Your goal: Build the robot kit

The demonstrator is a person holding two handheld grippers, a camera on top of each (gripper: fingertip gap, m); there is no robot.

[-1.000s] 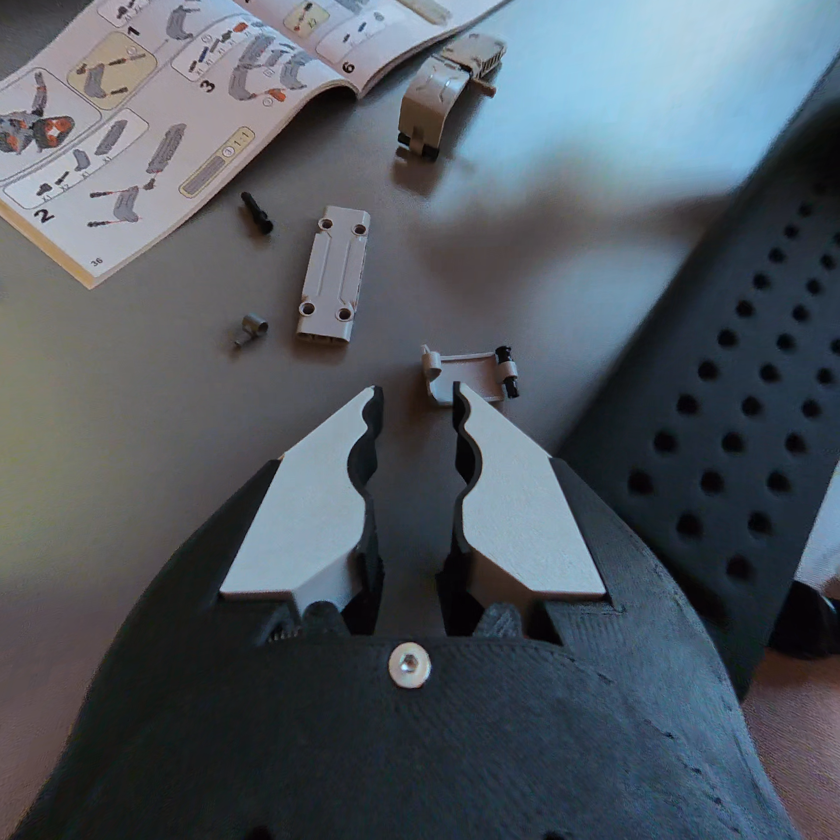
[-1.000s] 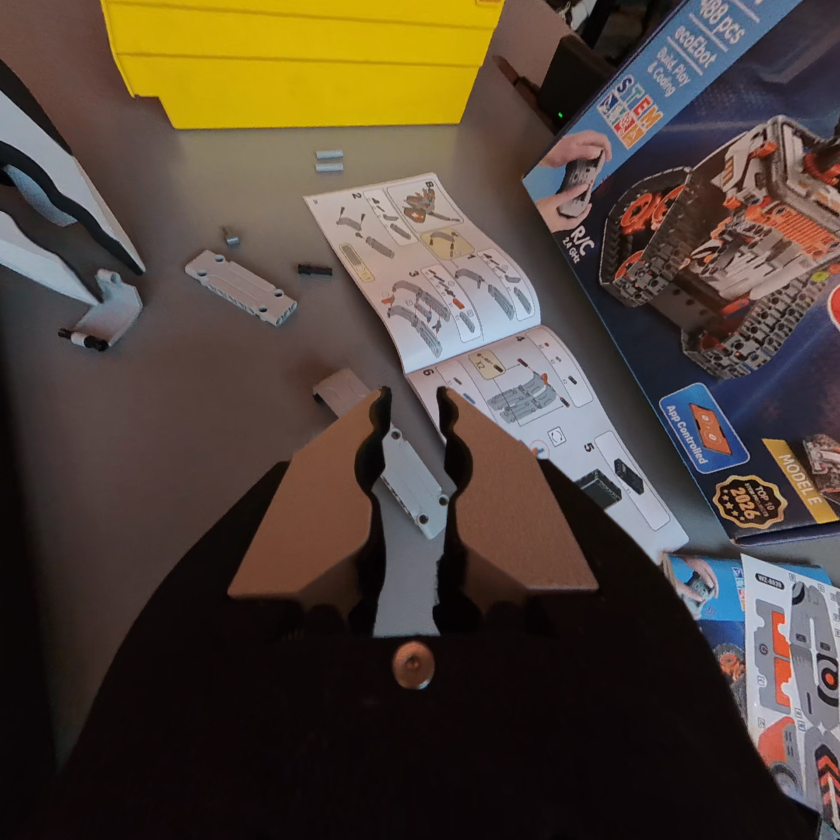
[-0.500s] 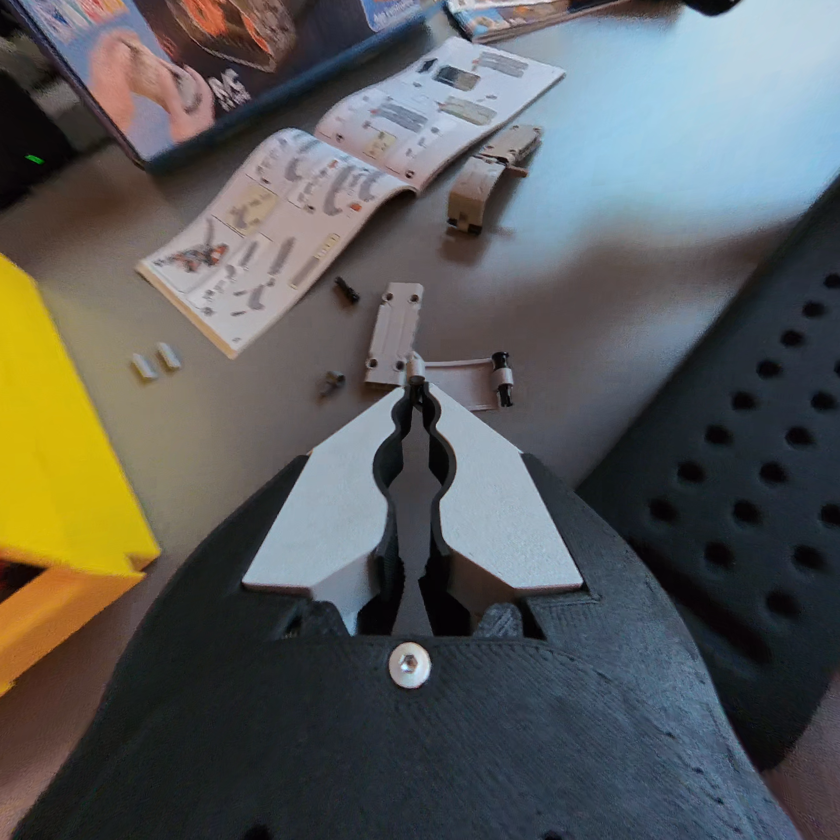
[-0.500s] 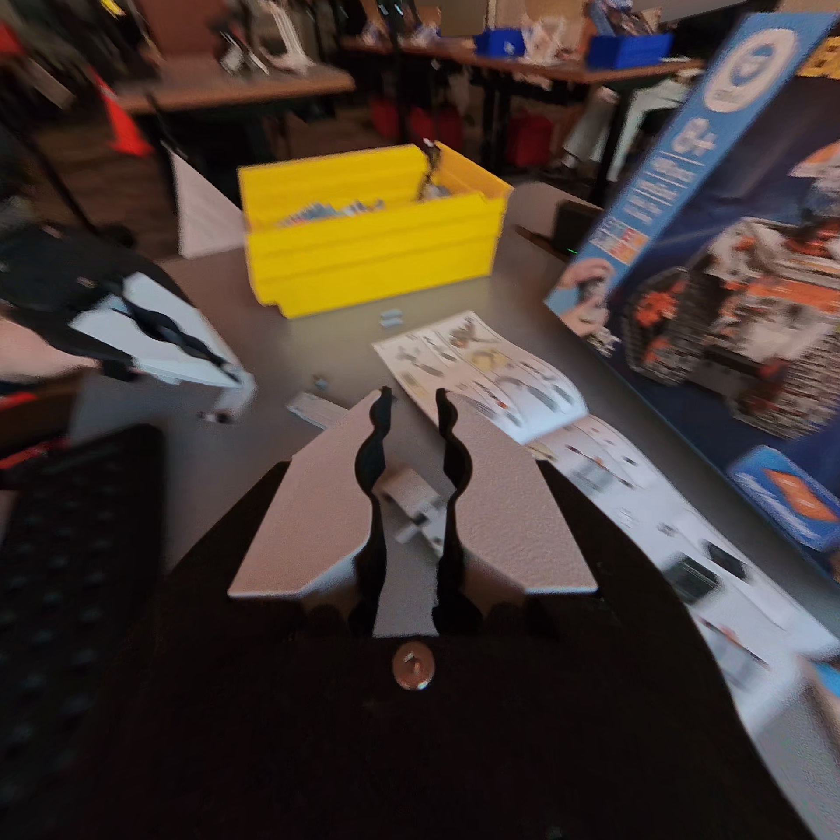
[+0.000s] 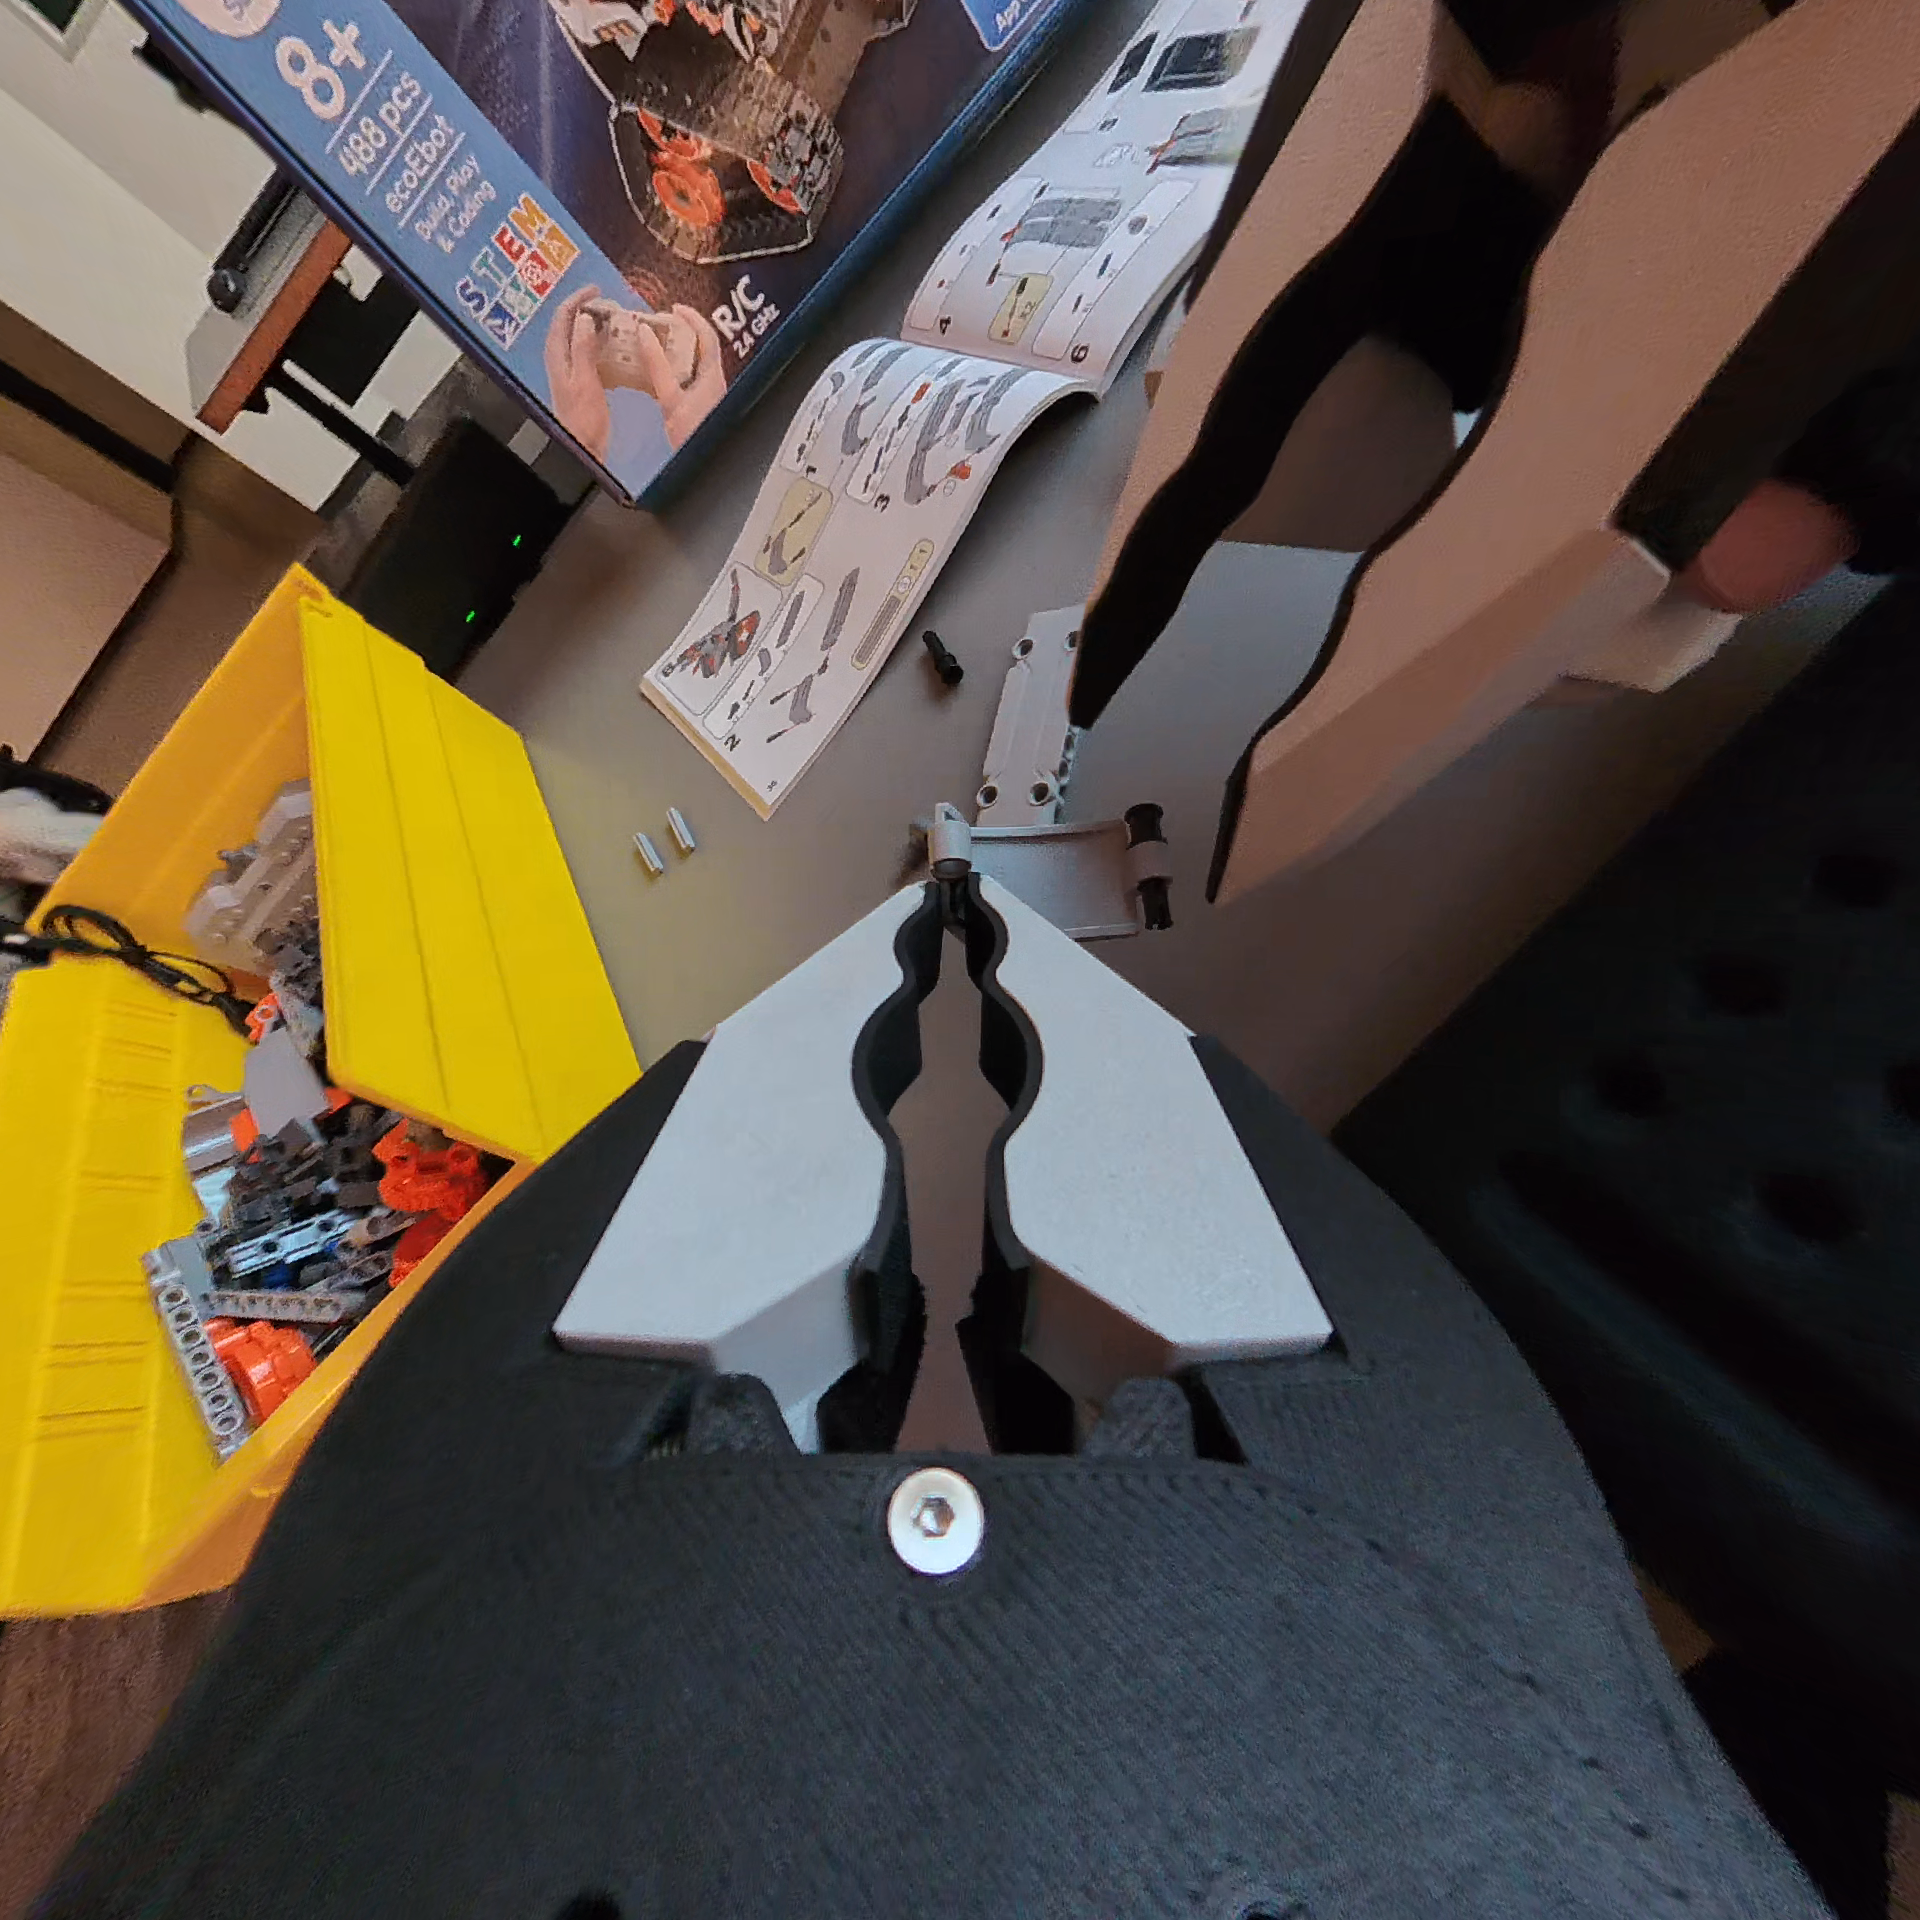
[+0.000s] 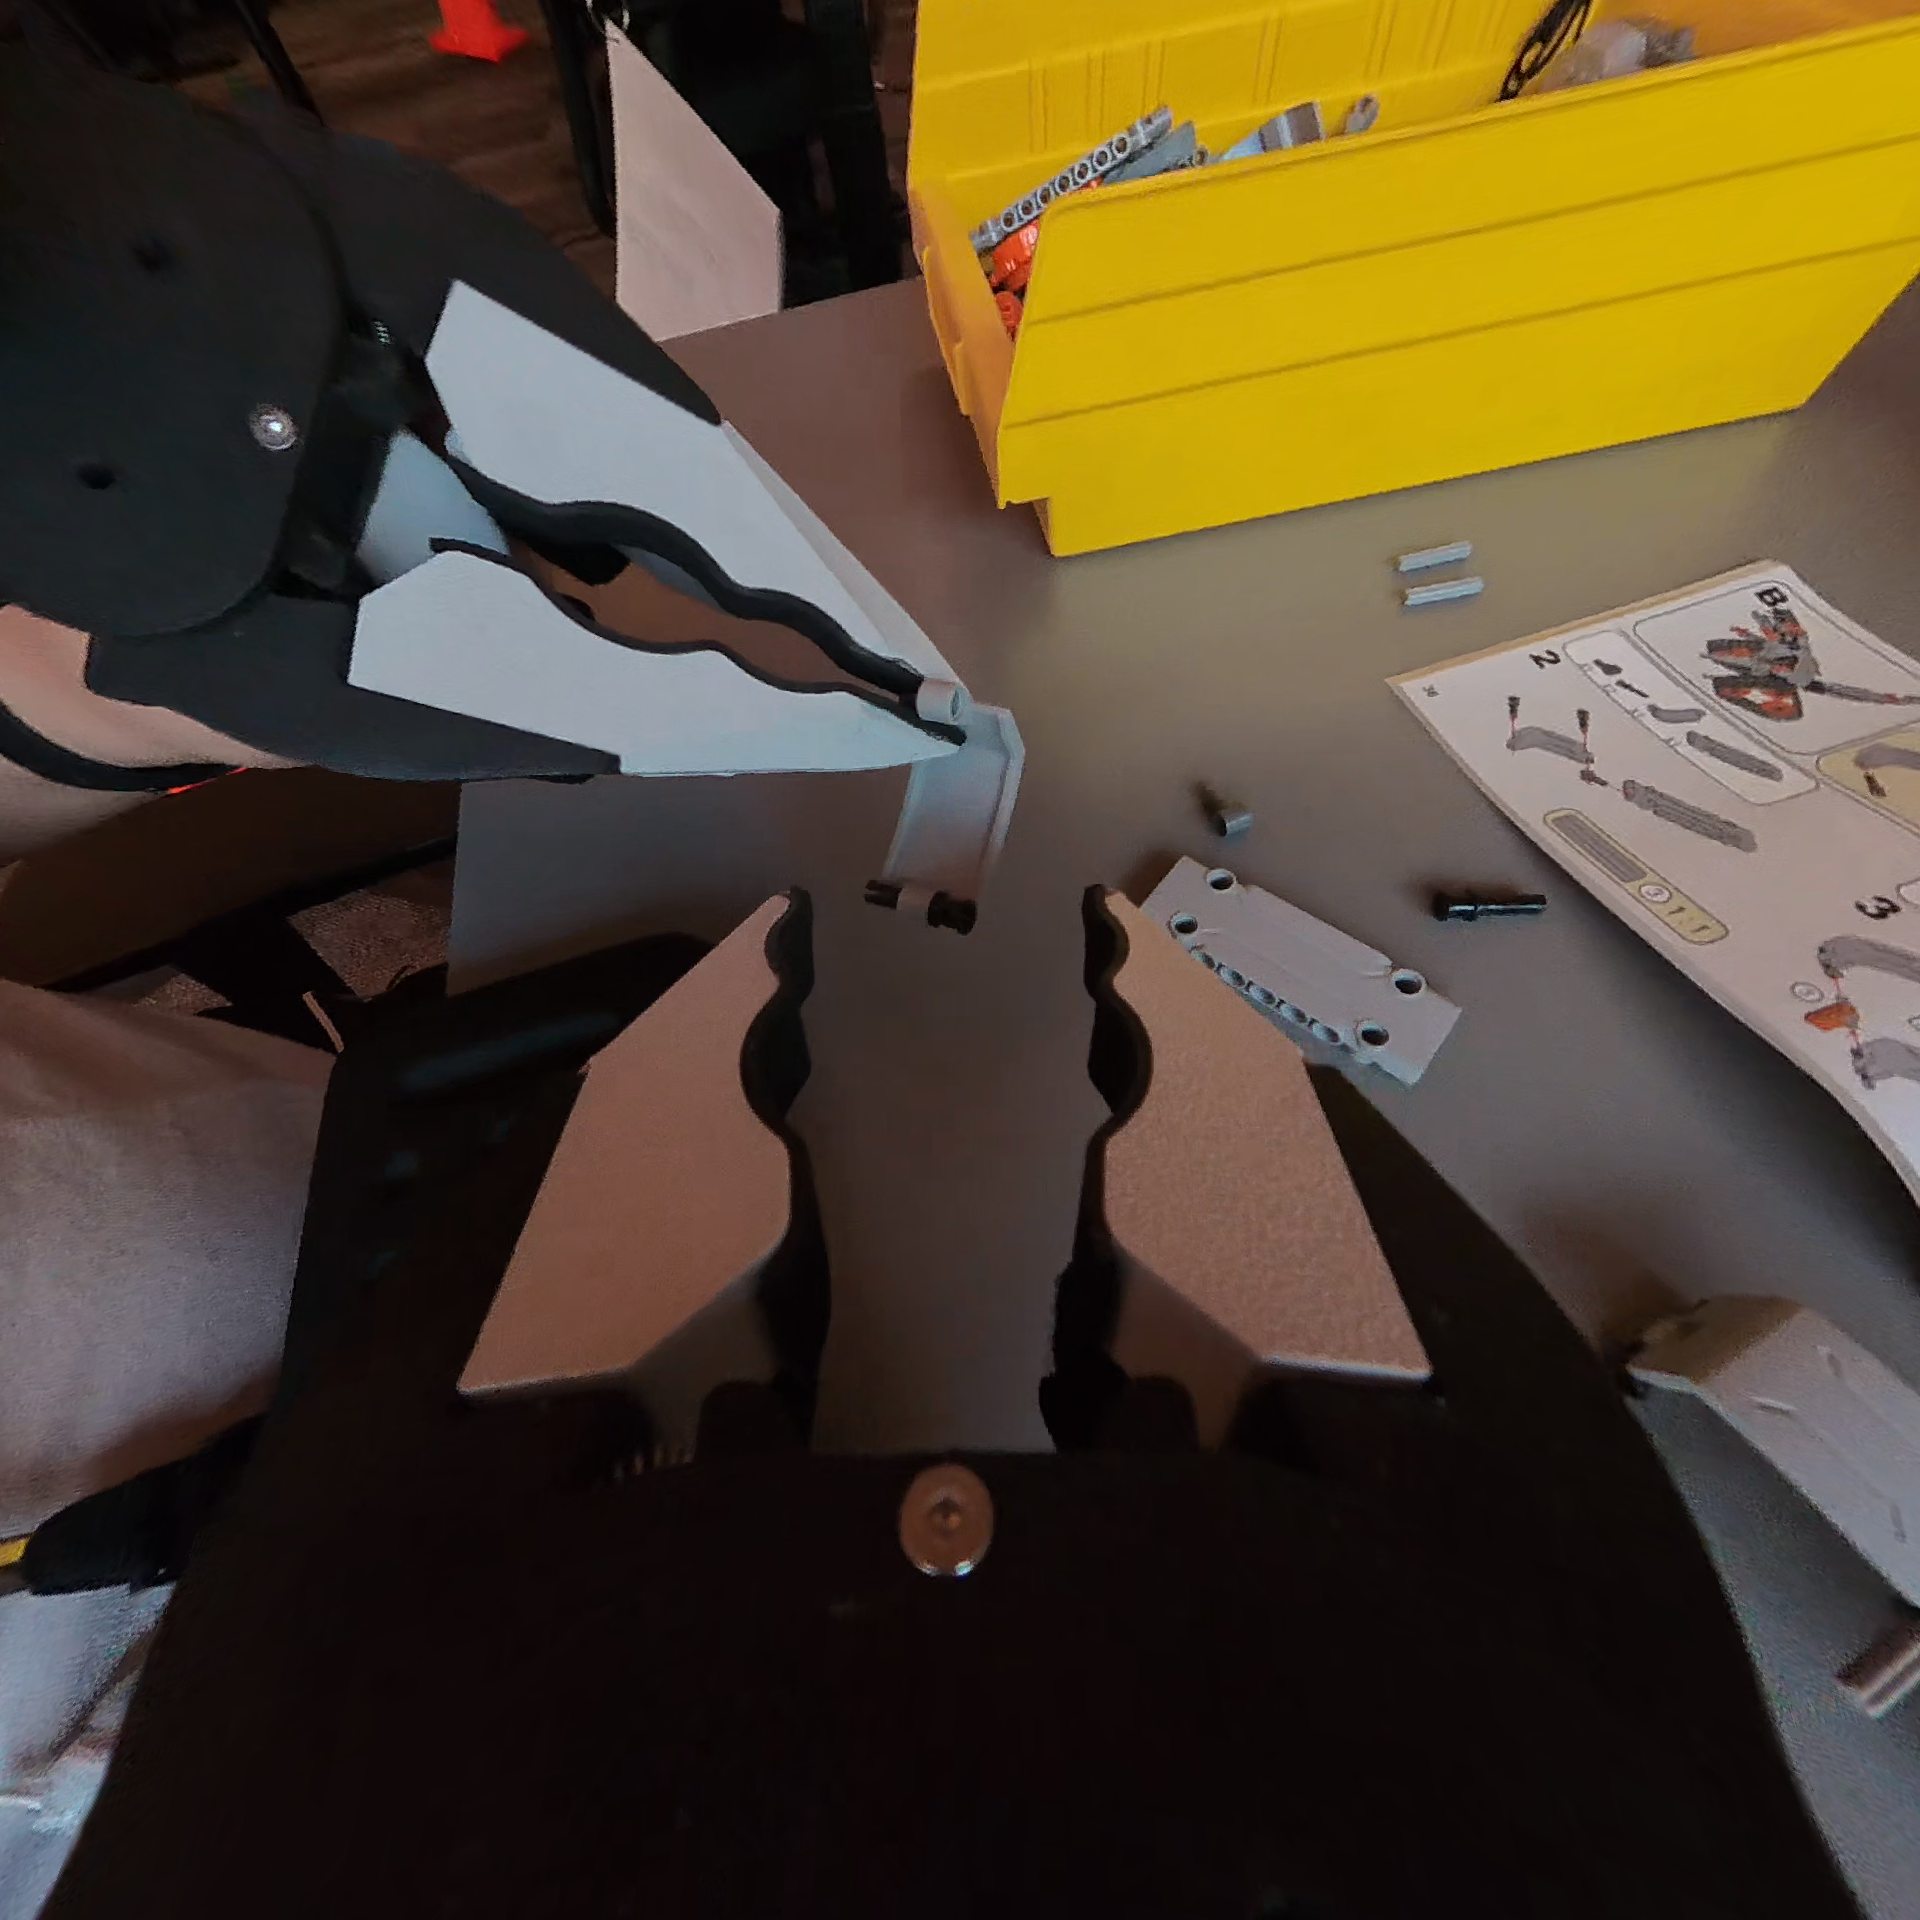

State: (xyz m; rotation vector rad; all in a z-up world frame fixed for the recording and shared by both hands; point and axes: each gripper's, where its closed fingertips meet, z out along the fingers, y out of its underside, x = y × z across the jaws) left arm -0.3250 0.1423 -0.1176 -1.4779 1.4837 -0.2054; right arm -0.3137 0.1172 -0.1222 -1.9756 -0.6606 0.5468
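At the far left of the left wrist view a yellow bin (image 5: 416, 935) is seen, cut off by the frame edge, filled with grey, black and orange building parts that are too jumbled to be told apart. Just beside it on the grey desk (image 5: 644, 935) two small grey sleeves (image 5: 665, 842) lie side by side. Further right an open instruction booklet (image 5: 883, 540) is spread, its far page partly hidden, and behind it a blue toy box (image 5: 582, 208) is cropped at the top. A black pin (image 5: 943, 659) lies near the booklet's corner.

The left gripper (image 5: 951, 894) is closed tightly on one end of a curved grey panel (image 5: 1049, 862), which is carried above the desk; a black pin is fitted at the panel's free end. The grip point itself is mostly covered by the fingertips.

A flat grey panel with holes (image 6: 1299, 977) lies on the desk, partly hidden by the right gripper (image 6: 940, 914), whose fingers are spread wide and hold nothing; the curved panel's free end hangs just ahead of them. At the right edge of the right wrist view a blurred grey piece (image 6: 1787, 1423) is cut off and cannot be identified.
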